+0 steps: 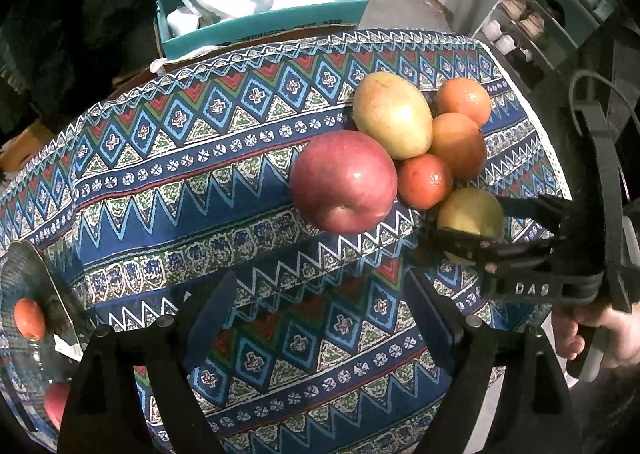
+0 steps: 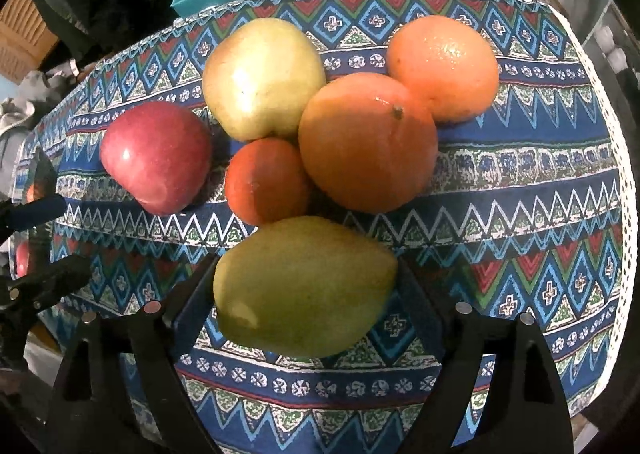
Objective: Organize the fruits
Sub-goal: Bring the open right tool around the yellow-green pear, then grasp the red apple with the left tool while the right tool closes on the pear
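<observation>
Patterned cloth (image 2: 520, 182) is covering the table, and six fruits are sitting clustered on it. Nearest the right gripper (image 2: 304, 294) a green pear (image 2: 304, 286) is lying between its wide-spread fingers; whether the pads are touching it cannot be told, and the fingertips are hiding behind the fruit. Beyond it are sitting a small orange (image 2: 264, 182), a big orange (image 2: 368, 142), a far orange (image 2: 444, 66), a yellow pear (image 2: 260, 78) and a red apple (image 2: 156, 158). The left gripper (image 1: 320, 314) is hanging open over bare cloth, well short of the apple, with nothing between its fingers. At the left edge a glass bowl (image 1: 24, 374) is showing only partly, with reddish fruit inside that is hard to make out. A hand (image 1: 608, 334) is being cut off at the right.
</observation>
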Demonstrator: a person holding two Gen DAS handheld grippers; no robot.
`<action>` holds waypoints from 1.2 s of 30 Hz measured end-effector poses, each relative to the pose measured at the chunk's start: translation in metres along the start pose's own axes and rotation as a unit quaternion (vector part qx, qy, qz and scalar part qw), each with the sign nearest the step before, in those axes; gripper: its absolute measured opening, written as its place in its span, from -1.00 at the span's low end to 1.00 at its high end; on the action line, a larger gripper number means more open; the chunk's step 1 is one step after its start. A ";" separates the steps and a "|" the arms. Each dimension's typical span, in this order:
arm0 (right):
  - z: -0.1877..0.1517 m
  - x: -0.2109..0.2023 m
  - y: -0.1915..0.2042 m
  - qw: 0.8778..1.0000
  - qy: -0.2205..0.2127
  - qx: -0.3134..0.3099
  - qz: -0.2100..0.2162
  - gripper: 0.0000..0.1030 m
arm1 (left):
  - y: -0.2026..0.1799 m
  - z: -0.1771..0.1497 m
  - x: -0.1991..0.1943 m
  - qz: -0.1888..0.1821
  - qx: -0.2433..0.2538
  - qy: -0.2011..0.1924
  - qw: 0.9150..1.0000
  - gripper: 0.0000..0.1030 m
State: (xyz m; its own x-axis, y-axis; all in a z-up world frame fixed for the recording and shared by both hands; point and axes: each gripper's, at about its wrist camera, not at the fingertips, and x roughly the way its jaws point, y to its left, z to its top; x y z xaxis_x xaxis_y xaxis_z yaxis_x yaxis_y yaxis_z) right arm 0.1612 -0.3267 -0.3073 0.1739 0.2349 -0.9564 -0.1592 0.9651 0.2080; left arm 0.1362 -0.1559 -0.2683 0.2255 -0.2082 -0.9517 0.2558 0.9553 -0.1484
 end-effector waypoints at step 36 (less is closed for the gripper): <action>-0.003 -0.050 -0.025 0.994 -0.075 0.016 -0.072 0.65 | -0.007 0.061 0.077 -0.026 -0.074 0.032 0.996 0.46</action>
State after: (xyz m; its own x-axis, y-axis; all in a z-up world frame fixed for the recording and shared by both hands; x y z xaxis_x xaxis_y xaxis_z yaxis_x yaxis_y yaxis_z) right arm 0.1532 -0.3632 -0.2656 0.3357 0.1072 -0.9359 -0.0910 0.9925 0.0810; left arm 0.2088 -0.1911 -0.3240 0.1544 -0.2490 -0.9561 0.1239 0.9650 -0.2313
